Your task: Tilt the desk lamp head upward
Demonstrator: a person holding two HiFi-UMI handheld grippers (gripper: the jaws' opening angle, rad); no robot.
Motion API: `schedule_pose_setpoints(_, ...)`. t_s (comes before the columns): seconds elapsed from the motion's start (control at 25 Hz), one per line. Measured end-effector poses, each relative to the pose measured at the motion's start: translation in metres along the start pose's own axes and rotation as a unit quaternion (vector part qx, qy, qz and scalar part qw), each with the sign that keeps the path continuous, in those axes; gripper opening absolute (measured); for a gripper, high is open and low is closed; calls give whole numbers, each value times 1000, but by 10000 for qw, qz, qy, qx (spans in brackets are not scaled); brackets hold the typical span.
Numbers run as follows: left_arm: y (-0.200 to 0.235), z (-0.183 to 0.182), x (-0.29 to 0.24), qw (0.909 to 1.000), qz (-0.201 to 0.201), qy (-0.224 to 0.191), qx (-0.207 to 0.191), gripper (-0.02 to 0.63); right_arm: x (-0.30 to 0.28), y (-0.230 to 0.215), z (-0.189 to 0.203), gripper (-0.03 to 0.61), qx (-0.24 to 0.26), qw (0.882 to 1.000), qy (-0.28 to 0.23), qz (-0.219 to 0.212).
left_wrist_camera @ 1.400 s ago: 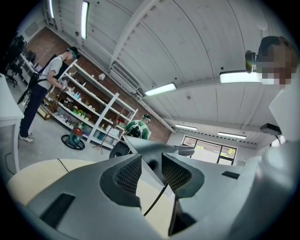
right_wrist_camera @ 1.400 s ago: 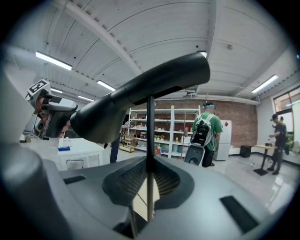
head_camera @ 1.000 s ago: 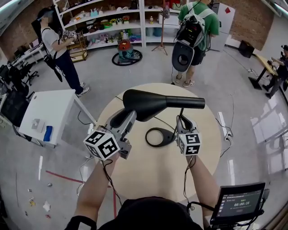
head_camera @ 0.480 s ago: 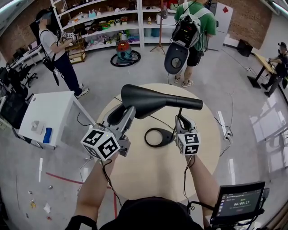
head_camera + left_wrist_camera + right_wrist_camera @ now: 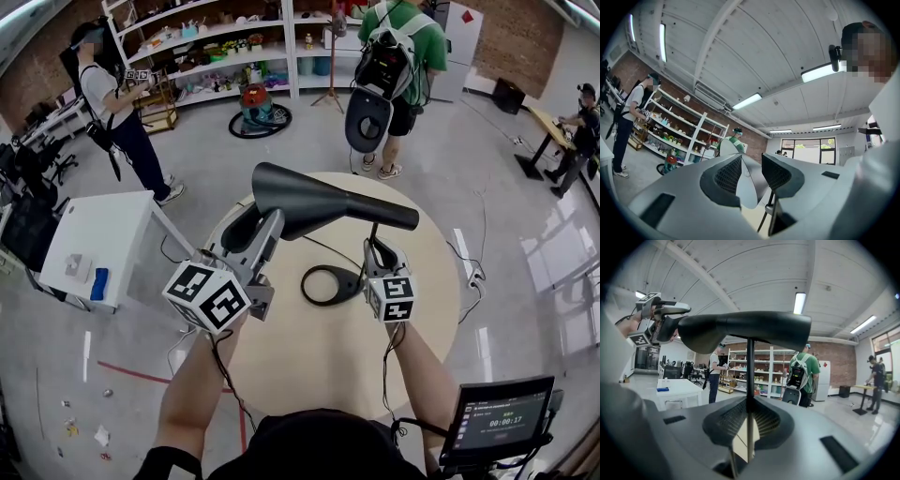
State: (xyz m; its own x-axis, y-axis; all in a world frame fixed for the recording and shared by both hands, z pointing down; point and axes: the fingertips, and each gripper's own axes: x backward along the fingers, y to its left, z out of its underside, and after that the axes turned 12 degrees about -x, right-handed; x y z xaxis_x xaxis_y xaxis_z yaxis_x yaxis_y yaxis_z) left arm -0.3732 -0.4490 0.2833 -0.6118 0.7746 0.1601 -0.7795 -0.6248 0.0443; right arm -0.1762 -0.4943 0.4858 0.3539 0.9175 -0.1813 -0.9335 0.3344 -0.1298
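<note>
A black desk lamp stands on the round wooden table. Its ring base lies flat, and a thin stem carries the long head. The head slopes, its wide left end higher than its narrow right end. My left gripper is shut on the wide end's rim, seen as a pale shade edge between the pads. My right gripper is shut on the stem, just under the head. The left gripper shows there too, at the head's left end.
A cable runs across the table behind the base. A white table stands at the left. One person with a backpack stands beyond the table, another by the shelves. A monitor sits at lower right.
The left gripper has lifted the head's wide end a little, so the head slopes more steeply down to the right. The right gripper stays on the stem.
</note>
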Motion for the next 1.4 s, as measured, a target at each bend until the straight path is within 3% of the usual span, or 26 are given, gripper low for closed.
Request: schedule_pose_setpoints(1.4,-26,-57,-31,9975,219,-323,-593,141,-1,5,2,43,-17,9999,-120,87)
